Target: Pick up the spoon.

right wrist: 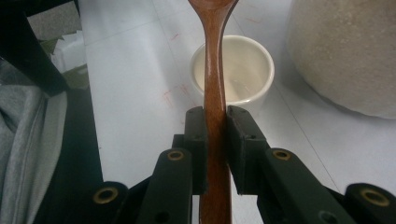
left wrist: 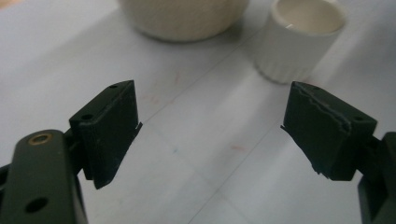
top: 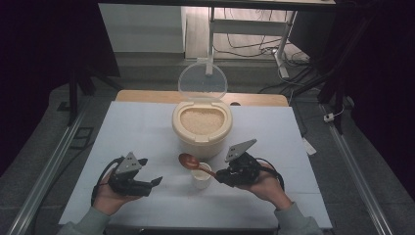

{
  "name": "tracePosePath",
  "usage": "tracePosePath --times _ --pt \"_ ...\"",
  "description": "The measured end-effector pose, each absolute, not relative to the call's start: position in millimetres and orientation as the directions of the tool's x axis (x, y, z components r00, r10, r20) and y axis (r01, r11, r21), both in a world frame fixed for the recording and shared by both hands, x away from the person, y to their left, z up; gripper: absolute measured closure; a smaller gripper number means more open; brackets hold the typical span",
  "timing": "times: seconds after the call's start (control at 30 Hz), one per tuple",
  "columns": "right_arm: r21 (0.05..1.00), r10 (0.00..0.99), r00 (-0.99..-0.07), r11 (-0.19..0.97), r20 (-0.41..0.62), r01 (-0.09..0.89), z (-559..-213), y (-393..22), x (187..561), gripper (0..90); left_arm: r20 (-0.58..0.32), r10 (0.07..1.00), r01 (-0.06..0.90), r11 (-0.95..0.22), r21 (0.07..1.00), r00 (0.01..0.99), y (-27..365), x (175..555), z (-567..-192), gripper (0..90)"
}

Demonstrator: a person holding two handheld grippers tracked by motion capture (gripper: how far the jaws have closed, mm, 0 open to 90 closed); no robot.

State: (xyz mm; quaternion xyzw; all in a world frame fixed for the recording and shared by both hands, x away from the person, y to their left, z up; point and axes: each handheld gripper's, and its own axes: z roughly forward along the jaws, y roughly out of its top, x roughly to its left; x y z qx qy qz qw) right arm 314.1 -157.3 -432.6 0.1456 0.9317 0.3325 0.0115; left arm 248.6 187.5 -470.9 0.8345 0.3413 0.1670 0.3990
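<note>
my right gripper (right wrist: pixel 215 116) has its jaws pressed in on both sides of the wooden spoon (right wrist: pixel 215 79), clamped on the handle partway along so the stem runs straight up between the pads; in the high view the spoon (top: pixel 190 162) reaches out to the left of that gripper (top: pixel 221 174) with its bowl hanging just past the far rim of the small white cup (top: pixel 202 175), and i cannot tell whether the bowl carries anything. my left gripper (left wrist: pixel 210 128) is spread wide with nothing between its jaws, hovering low over the white table (left wrist: pixel 187 158) with the cup (left wrist: pixel 303 39) ahead and to one side; from above it (top: pixel 155 180) sits well to the left of the cup. behind the cup stands the cream rice container (top: pixel 201 128), lid (top: pixel 202 81) flipped up and the rice (top: pixel 201 121) showing inside. as i judge it, the work is ferrying rice from the container into the cup, so i'd keep my grip firm and the bowl level, dip shallow into the rice so it doesn't heap and spill, and tip slowly once the bowl is centred over the cup. my free left gripper could steady the cup if the spoon nudges it. no brand, label or readable writing shows on the container, cup or spoon; just faint reddish marks on the table
</note>
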Motion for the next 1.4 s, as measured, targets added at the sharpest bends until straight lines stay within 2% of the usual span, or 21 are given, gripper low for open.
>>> tracePosePath --times 0.37,0.83,1.4 --pt "0.609 0.260 -0.962 0.751 0.079 0.253 -434 -152 313 79.0 0.089 0.584 0.311 -0.547 0.777 0.807 147 246 -433 19.4" --pt "0.610 0.215 -0.974 0.764 0.067 0.211 -433 -141 309 78.9 0.157 0.473 0.235 -0.666 0.708 0.867 97 257 -419 24.8" --pt "0.600 0.152 -0.988 0.787 0.040 0.145 -430 -125 303 78.9 0.175 0.355 0.195 -0.789 0.582 0.918 76 264 -430 40.6"
